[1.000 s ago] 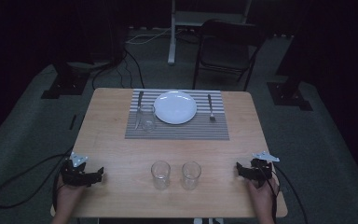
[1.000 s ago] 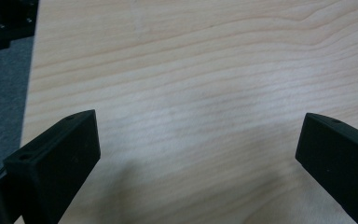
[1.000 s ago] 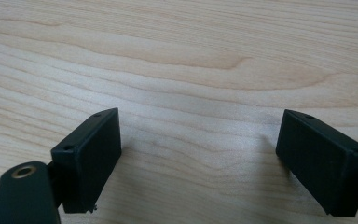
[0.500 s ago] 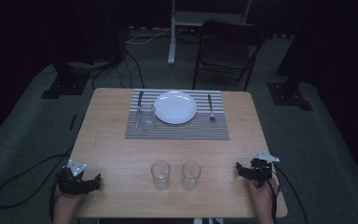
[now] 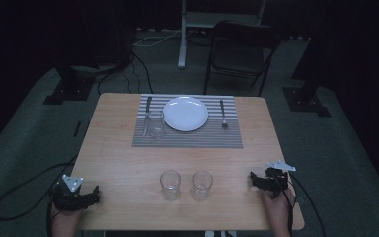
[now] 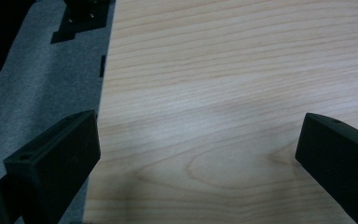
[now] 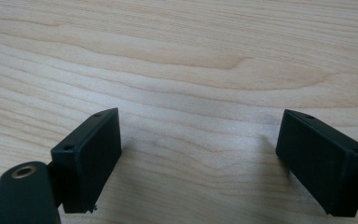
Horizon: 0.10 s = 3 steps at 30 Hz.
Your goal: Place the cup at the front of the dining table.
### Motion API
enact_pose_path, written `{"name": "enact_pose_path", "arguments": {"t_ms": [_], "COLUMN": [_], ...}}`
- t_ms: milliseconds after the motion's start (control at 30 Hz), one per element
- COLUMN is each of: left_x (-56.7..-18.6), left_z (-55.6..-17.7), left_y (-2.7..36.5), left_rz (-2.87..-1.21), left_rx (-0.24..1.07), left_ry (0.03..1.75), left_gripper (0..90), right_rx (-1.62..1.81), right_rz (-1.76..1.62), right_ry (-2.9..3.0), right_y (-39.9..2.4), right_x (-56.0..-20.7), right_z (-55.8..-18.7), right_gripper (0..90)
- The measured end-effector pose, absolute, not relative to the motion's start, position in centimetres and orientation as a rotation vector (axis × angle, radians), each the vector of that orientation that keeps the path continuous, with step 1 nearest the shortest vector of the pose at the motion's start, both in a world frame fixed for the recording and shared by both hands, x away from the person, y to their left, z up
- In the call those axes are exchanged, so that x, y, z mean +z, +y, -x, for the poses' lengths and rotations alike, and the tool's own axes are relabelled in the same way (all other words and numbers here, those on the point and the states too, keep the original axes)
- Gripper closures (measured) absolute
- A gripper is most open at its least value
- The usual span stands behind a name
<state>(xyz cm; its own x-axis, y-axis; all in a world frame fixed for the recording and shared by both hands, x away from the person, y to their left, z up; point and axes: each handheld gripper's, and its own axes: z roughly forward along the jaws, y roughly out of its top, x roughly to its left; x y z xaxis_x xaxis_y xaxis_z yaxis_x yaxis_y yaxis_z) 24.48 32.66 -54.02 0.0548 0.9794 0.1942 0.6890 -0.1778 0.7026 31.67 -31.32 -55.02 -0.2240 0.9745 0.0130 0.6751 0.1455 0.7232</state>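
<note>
Two empty clear glasses stand near the table's front edge, one to the left (image 5: 170,184) and one to the right (image 5: 202,184). A third glass (image 5: 155,124) stands on the striped placemat (image 5: 187,138) beside a white plate (image 5: 185,113), with a knife (image 5: 147,108) to its left and a fork (image 5: 222,114) to its right. My left gripper (image 5: 94,195) sits at the table's front left corner, open and empty, its jaws wide over bare wood (image 6: 200,135). Over at the front right, my right gripper (image 5: 253,178) is open with nothing between its jaws (image 7: 198,144).
The wooden table (image 5: 128,163) stands on grey carpet. A dark folding chair (image 5: 239,54) is behind the far edge. Black stand bases (image 5: 69,91) and cables lie on the floor to the left and right. The left gripper view shows the table's left edge and carpet (image 6: 42,84).
My left gripper has drawn back and left toward the table's front corner. The right gripper and the glasses have stayed where they were.
</note>
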Motion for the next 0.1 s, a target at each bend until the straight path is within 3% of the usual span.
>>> {"name": "enact_pose_path", "arguments": {"t_ms": [100], "left_x": [-54.08], "left_z": [-24.51], "left_y": [32.86], "left_rz": [-1.921], "left_rx": [0.935], "left_ry": [1.680], "left_gripper": [0.3], "right_rx": [0.852], "right_rz": [-1.572], "right_ry": [1.964], "right_y": [-31.32], "right_x": [-55.02], "right_z": [-31.67], "right_gripper": [13.8]}}
